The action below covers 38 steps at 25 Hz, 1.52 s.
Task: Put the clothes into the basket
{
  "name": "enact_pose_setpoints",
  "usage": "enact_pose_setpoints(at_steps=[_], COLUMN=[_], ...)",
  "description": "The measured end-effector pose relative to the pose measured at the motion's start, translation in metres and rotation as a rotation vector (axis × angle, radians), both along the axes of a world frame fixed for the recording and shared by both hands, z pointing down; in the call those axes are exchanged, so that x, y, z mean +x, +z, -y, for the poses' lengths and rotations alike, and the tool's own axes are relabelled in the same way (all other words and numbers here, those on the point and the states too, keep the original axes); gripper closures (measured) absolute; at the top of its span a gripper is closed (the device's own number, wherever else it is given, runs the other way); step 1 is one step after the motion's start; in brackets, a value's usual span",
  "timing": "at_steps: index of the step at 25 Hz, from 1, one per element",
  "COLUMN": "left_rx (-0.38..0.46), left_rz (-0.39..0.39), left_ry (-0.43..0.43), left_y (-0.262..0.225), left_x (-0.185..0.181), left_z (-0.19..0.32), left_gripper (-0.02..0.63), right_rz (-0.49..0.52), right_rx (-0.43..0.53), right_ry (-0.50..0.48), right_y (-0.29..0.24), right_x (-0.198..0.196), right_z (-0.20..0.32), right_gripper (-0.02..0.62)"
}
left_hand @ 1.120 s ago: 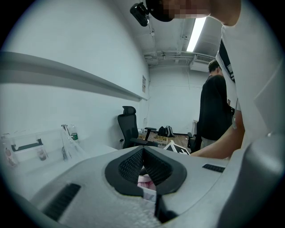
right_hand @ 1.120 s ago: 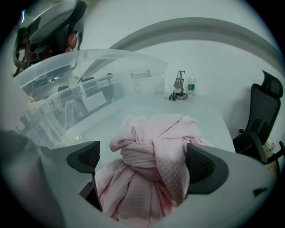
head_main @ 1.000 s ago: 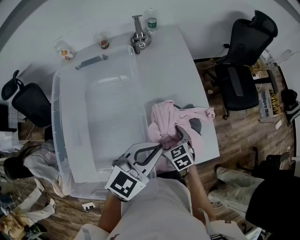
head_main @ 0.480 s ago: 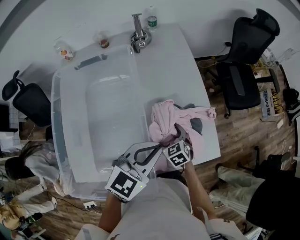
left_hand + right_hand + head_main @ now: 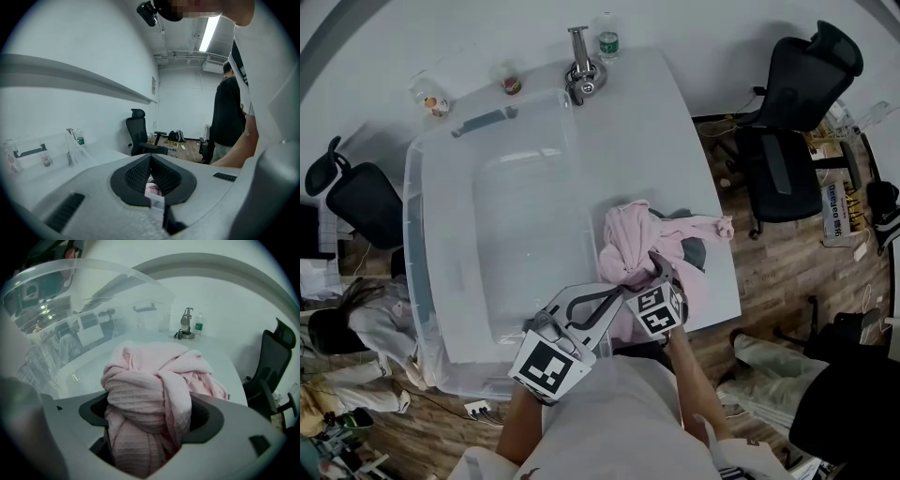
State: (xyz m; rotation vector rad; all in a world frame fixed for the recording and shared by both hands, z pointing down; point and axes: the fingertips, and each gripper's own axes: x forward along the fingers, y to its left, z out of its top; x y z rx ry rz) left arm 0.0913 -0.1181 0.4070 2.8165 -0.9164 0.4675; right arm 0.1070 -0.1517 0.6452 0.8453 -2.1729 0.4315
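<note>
Head view shows basket [image 5: 441,281] beside pink clothes [image 5: 628,242], office chair [image 5: 789,122] nearby.

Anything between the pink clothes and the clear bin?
Only the side wall of the clear bin, which rises right beside the pink clothes; they have to go up and over it. The right hand-held gripper has just been closing its jaws on the cloth. The left hand-held gripper hovers by the bin's near corner.

Office bits round the tabletop [image 5: 649,131].
Black chair [image 5: 795,103] R, 2nd chair [image 5: 358,199] L; btl [image 5: 607,44], metal stand [image 5: 581,71], cup [image 5: 510,82] at far edge.
</note>
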Motion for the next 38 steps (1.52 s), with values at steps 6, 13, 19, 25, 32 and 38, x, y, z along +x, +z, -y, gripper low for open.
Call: enact_pose_setpoints(at_steps=[6, 13, 19, 25, 32, 38], left_rx=[-0.006, 0.006, 0.036, 0.017, 0.076, 0.061], left_rz=[0.002, 0.008, 0.026, -0.004, 0.036, -0.008], left_ry=[-0.002, 0.005, 0.028, -0.001, 0.028, -0.035], left_y=[-0.001, 0.0, 0.0, -0.006, -0.007, -0.023], left_x=[0.001, 0.0, 0.001, 0.004, 0.001, -0.005], left_z=[-0.002, -0.003, -0.004, -0.003, -0.006, -0.007], left_gripper=[0.6, 0.6, 0.6, 0.6, 0.6, 0.6], right_rz=[0.049, 0.173, 0.257, 0.355, 0.426, 0.483], right_rx=[-0.046, -0.092, -0.093, -0.077, -0.013, 0.048], right_ry=[0.002, 0.055, 0.087, 0.116, 0.106, 0.09], right_y=[-0.005, -0.021, -0.038, -0.068, -0.113, -0.157], right_x=[0.005, 0.008, 0.014, 0.02, 0.021, 0.02], right_z=[-0.003, -0.003, -0.003, -0.002, -0.002, -0.009], right_gripper=[0.185, 0.19, 0.192, 0.193, 0.193, 0.193])
